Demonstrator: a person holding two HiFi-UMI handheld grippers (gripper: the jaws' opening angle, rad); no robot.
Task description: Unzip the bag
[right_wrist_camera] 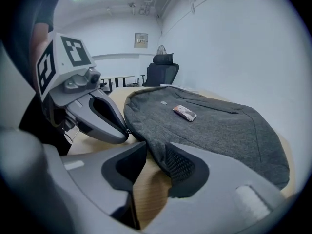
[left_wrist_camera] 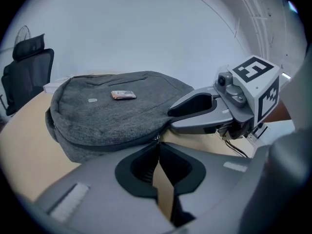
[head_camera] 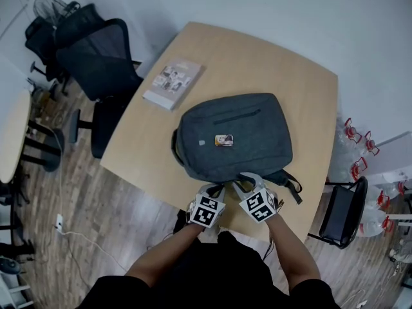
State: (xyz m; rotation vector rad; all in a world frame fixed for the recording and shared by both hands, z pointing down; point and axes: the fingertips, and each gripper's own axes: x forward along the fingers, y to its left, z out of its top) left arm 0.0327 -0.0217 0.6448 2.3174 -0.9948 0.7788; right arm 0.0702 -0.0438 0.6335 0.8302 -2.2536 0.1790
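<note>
The bag (head_camera: pixel 235 134), a grey backpack, lies flat on the table (head_camera: pixel 277 63). Its near end reaches the table's near edge, just in front of the person. A small label (head_camera: pixel 224 140) sits in the middle of its upper face. The zip pull (left_wrist_camera: pixel 157 138) is at the bag's near rim.

The left gripper (left_wrist_camera: pixel 158 149) meets the bag there. Its jaws are closed together at the tips and pinch the zip pull, and behind the tips a sliver of wood shows between them. The right gripper (right_wrist_camera: pixel 152 155) is just to its right, the two almost touching, also at the bag's near edge. Its jaws stand part open. The bag's edge runs down between them and lies against the right-hand pad, but bare table shows between the cloth and the other pad, so nothing is clamped. Both grippers tilt down and away toward the bag, and the person's forearms (head_camera: pixel 293 253) come in from the near side.

Further out, a book (head_camera: pixel 172 82) lies on the far left part of the table, well apart from the bag. Left of the table an office chair (head_camera: pixel 96 56) stands on the wood floor. Right of the table is a black chair (head_camera: pixel 341 214), with water bottles (head_camera: pixel 360 153) beside it.
</note>
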